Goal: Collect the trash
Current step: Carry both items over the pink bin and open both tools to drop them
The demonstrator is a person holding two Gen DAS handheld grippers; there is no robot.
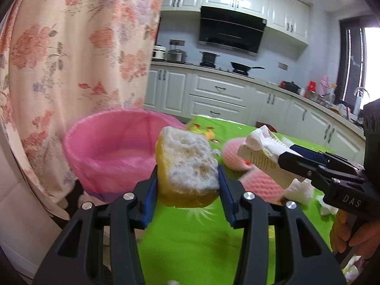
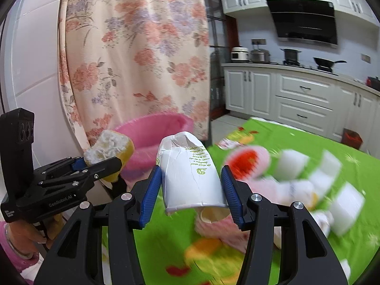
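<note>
Red, perhaps a box (image 2: pixel 352 138), only in right view.

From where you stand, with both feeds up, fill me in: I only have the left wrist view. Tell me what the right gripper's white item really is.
Observer: A crushed white paper cup with green print, lying sideways between the right gripper pads.
Operator: Confirm its open end.
Observer: The rim faces the camera, dented; the closed base points toward the pink-lined bin.
Operator: Report what else is on the green table beyond my frame.
Observer: Several blurred white cups lie scattered on the green tablecloth, to the right of the pink foam nets.
Operator: Check my left gripper from outside.
Observer: The left gripper holds the yellow sponge close in front of the bin; a hand grips its handle.
</note>
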